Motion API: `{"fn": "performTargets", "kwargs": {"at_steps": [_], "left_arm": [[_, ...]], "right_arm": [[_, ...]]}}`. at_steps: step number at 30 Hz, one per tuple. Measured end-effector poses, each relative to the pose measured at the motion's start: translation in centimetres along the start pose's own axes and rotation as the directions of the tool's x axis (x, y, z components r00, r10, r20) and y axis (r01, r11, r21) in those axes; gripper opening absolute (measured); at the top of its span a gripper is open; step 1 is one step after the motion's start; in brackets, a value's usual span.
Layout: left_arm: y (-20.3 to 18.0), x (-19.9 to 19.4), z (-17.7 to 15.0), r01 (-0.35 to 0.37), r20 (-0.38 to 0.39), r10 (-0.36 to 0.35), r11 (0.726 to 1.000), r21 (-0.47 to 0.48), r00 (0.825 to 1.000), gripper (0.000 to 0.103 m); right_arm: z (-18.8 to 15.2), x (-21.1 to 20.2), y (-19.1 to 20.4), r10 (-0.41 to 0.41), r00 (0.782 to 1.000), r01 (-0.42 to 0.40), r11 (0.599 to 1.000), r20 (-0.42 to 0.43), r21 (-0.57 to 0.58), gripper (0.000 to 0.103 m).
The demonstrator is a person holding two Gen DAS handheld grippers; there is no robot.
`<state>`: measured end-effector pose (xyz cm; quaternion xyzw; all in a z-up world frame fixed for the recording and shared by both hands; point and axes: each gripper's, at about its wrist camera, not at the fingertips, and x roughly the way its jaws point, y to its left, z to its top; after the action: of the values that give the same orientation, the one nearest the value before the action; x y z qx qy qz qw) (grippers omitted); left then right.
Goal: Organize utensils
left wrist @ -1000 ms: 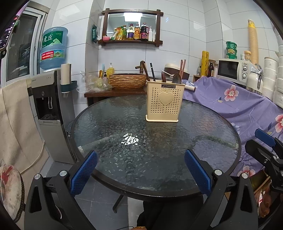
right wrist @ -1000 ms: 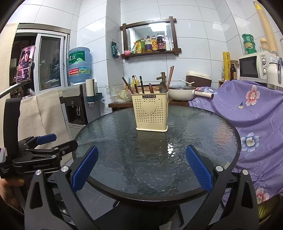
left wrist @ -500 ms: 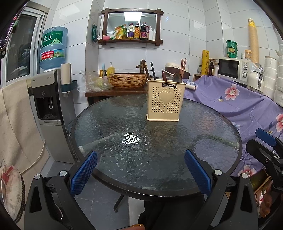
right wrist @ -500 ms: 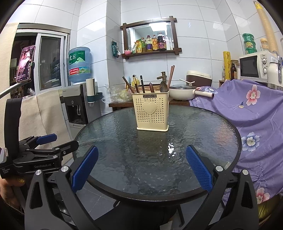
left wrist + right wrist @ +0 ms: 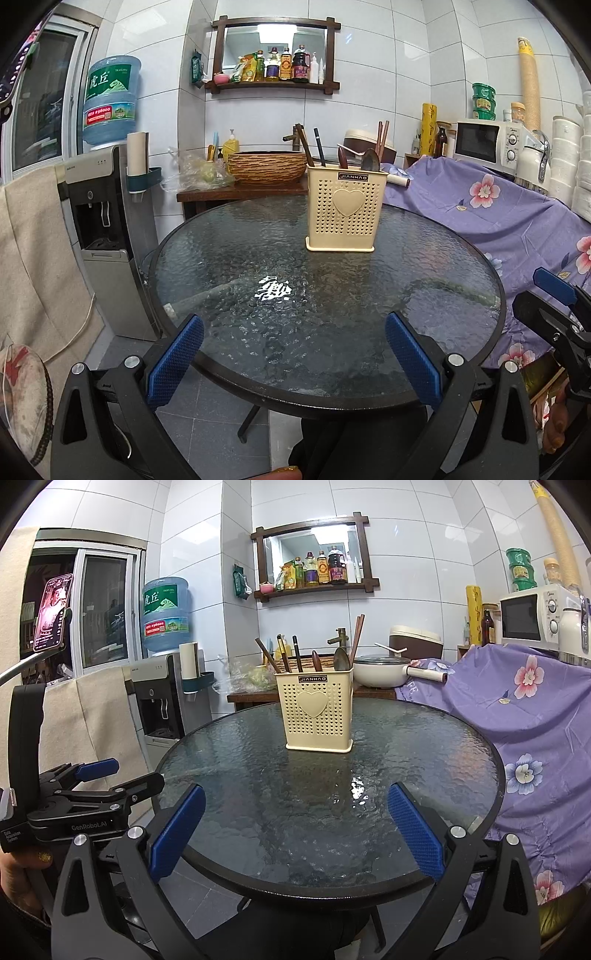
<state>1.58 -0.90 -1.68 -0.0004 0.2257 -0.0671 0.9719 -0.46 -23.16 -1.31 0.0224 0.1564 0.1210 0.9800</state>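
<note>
The round glass bench fills the middle of both wrist views, its dark rim just ahead of the fingertips of each hand-held gripper. Beyond its far edge, ahead and to the right of both tools, a purple flowered cloth drapes over furniture, and a water dispenser with a blue bottle on top stands ahead and to the left.

The cream utensil holder stands upright on the far half of the bench, well ahead of both tools, slightly right of centre in the left wrist view and close to centre in the right wrist view. It is perforated, with a heart on its front face. Dark-handled utensils lean out of its left part, a spoon rises at its right part, and a pair of brown chopsticks sticks up tallest near the right rear corner.

The left hand-held gripper is spread wide, its blue pads far apart with nothing between them, poised over the near edge of the bench. The right hand-held gripper is equally spread and empty, also at the near edge. Each tool shows in the other's view: the left one at the far left of the right wrist view, the right one at the far right of the left wrist view.
</note>
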Motion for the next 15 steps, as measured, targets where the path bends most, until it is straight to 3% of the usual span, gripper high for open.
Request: {"fn": "performTargets", "kwargs": {"at_steps": [15], "left_arm": [[0.02,0.06,-0.09,-0.002,0.0,0.002,1.0,0.001,1.0,0.097]], "right_arm": [[-0.3,0.13,0.2,0.001,1.0,-0.001,1.0,-0.004,0.001,0.097]]}}
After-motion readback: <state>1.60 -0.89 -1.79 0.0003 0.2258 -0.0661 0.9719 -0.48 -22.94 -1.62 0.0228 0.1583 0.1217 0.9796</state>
